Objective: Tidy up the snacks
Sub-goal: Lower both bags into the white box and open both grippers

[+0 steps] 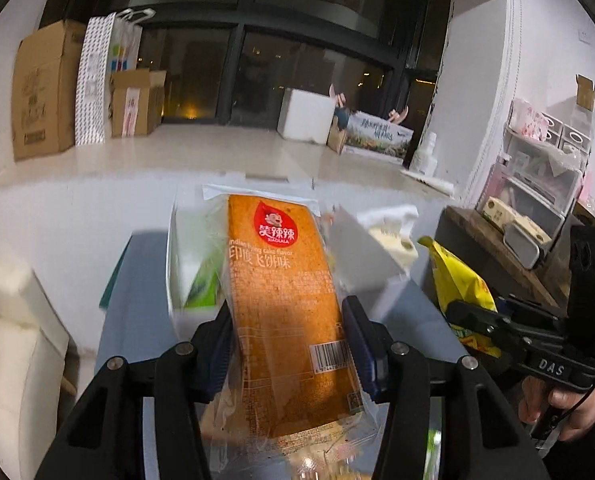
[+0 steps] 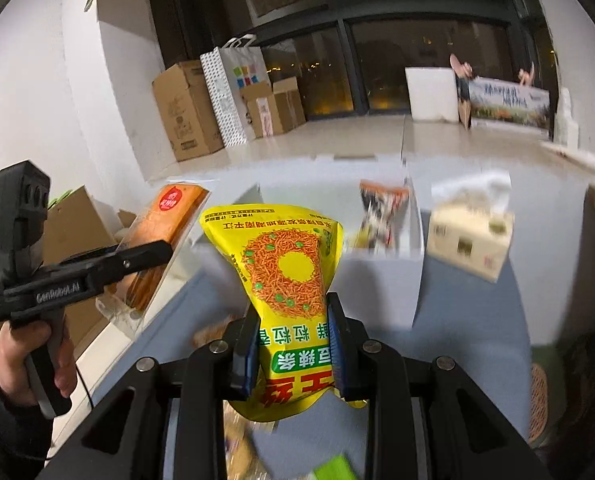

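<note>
My left tongs point(image 1: 285, 344) clamp the orange, clear-wrapped rectangular snack pack point(image 1: 285, 300); my right tongs point(image 2: 293, 344) pinch the glossy yellow crinkled snack bag point(image 2: 289, 264). Both hang above the blue-grey surface point(image 2: 469, 320), near a cream tissue box point(image 2: 471, 240).

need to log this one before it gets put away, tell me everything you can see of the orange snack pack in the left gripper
The orange snack pack is a long, flat clear-plastic wrapper over an orange slab. It carries a red drop-shaped logo near its far end, white Chinese lettering with English reading "flying cake flavor", fine print and a barcode near the grip. It is lifted above the blue-grey table, lengthwise away from the camera and slightly tilted. The left gripper clamps it by its long edges, blue pads on each side; nothing else touches it.
</note>
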